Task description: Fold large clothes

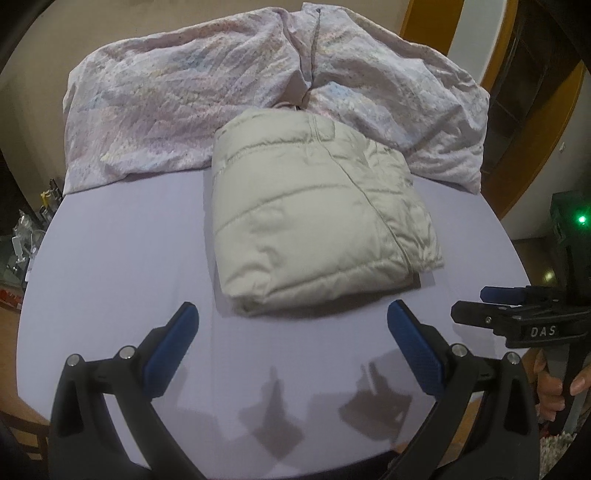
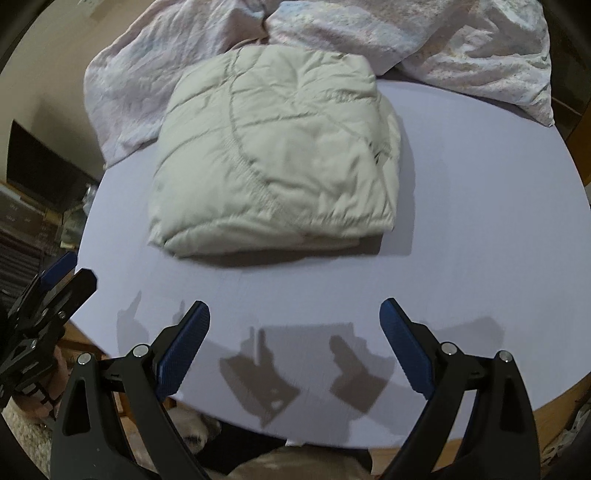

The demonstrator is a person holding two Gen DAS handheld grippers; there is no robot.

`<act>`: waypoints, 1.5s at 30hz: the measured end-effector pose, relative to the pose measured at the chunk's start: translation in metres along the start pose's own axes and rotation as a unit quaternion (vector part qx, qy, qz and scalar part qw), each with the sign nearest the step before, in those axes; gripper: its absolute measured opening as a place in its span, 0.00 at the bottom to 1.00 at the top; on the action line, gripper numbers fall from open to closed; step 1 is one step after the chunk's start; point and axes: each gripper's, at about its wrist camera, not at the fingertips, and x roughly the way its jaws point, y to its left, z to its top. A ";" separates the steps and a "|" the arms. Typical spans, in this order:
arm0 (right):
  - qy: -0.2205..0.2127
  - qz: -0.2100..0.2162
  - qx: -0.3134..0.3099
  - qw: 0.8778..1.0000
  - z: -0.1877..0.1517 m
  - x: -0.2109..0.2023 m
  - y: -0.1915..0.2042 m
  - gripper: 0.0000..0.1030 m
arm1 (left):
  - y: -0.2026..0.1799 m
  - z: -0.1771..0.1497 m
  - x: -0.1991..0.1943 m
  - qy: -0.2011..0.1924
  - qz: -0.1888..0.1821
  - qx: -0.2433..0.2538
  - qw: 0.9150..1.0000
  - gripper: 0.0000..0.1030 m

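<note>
A beige quilted jacket (image 1: 314, 214) lies folded into a compact rectangle on the lavender table (image 1: 122, 240); the right wrist view shows the same jacket (image 2: 277, 155) at centre. My left gripper (image 1: 291, 317) hovers open just short of the jacket's near edge, nothing between its blue pads. My right gripper (image 2: 293, 314) is also open over bare table (image 2: 461, 240), a little back from the jacket. The right gripper (image 1: 524, 314) also shows at the right edge of the left wrist view, held by a hand (image 1: 554, 376). The left gripper (image 2: 48, 295) appears at the left of the right wrist view.
A crumpled pale pink patterned cloth (image 1: 177, 99) is heaped along the table's far side, behind the jacket; it also fills the top of the right wrist view as the same cloth (image 2: 443, 40). A wooden door frame (image 1: 417, 22) stands at far right. Shelves with clutter (image 2: 33, 221) sit left.
</note>
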 end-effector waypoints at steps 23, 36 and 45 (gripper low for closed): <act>-0.016 0.002 -0.007 1.000 -0.036 -0.026 0.012 0.92 | -0.018 -0.030 -0.032 0.005 -0.012 -0.019 1.000 0.98; -0.058 -0.018 -0.023 0.998 -0.038 -0.038 0.017 0.92 | -0.015 -0.029 -0.033 -0.002 -0.011 -0.035 0.999 0.98; -0.062 -0.018 -0.021 0.998 -0.038 -0.039 0.018 0.92 | -0.018 -0.029 -0.034 -0.002 -0.010 -0.034 0.999 0.98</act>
